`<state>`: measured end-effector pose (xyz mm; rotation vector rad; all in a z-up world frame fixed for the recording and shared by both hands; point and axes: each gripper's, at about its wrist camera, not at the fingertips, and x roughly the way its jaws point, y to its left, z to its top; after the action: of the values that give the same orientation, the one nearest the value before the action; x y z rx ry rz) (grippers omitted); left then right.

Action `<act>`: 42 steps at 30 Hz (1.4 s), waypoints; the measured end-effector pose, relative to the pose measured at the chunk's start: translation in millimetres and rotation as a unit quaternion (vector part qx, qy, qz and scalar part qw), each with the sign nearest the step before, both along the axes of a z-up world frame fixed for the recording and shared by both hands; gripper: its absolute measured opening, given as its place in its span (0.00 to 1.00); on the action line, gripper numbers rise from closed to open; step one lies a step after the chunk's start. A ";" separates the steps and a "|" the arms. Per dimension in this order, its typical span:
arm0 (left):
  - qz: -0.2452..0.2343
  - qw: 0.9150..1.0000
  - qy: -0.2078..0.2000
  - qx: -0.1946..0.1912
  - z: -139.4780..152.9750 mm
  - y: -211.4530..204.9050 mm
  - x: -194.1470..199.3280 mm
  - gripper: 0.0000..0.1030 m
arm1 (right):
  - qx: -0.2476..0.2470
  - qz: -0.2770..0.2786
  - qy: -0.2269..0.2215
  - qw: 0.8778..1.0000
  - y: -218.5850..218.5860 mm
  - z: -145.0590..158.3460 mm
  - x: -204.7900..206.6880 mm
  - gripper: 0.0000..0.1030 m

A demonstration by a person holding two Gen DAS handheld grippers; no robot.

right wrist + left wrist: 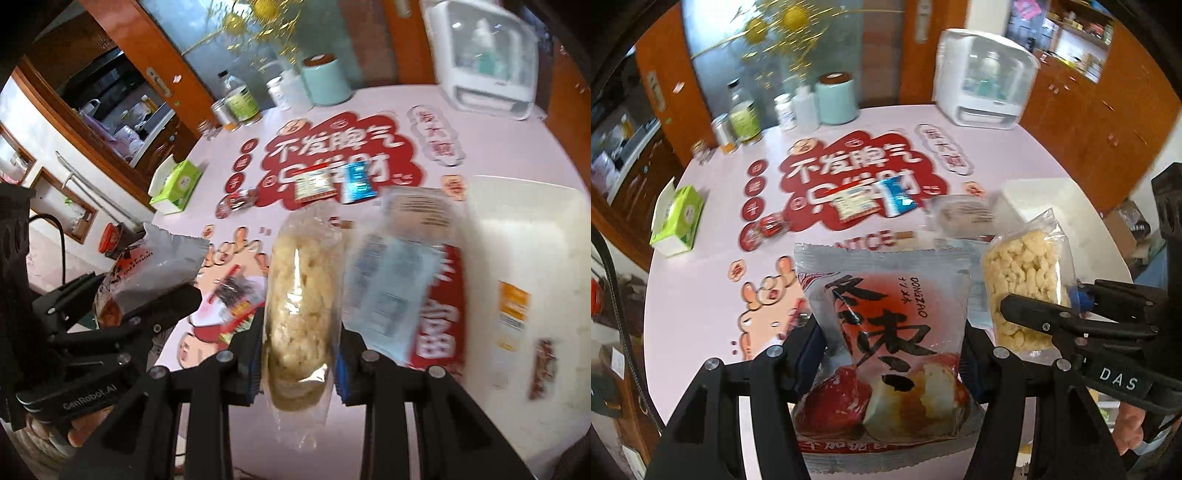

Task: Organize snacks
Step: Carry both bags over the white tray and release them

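Observation:
My left gripper [892,354] is shut on a silver-and-red jujube snack bag [890,332] and holds it upright above the table; it also shows in the right wrist view [155,269]. My right gripper [299,354] is shut on a clear bag of pale puffed rice cakes [299,302], also seen at the right of the left wrist view [1023,291]. A white tray [524,236] lies at the right with a clear red-labelled packet [417,280] on its left edge and small packets inside. A blue-and-white packet [875,201] lies mid-table.
A round pink table [701,288] with red printed graphics. A green tissue box [677,221] is at the left. Bottles, jars and a mint canister [836,98] stand at the back. A white appliance [986,79] is at the back right. A small red packet [768,227] lies left of centre.

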<state>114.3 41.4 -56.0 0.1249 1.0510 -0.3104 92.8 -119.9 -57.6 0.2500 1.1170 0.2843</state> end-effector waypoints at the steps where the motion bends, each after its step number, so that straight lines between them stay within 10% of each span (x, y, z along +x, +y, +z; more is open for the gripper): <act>1: -0.008 1.000 -0.004 -0.001 4.0 -13.8 -5.5 0.59 | -0.002 -0.006 -0.003 1.000 -10.7 3.1 -7.1 0.30; 21: -0.128 0.990 -0.061 -0.012 45.6 -246.6 -42.7 0.60 | -0.053 -0.180 -0.071 0.980 -212.5 42.9 -73.9 0.30; 42: -0.116 0.988 -0.097 0.037 43.6 -314.4 -10.0 0.61 | -0.063 -0.252 -0.069 0.963 -276.9 32.7 -53.1 0.32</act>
<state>104.3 -273.0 -12.4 0.3399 0.8560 -0.4598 39.7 -396.8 -24.8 0.3855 0.8939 -0.2208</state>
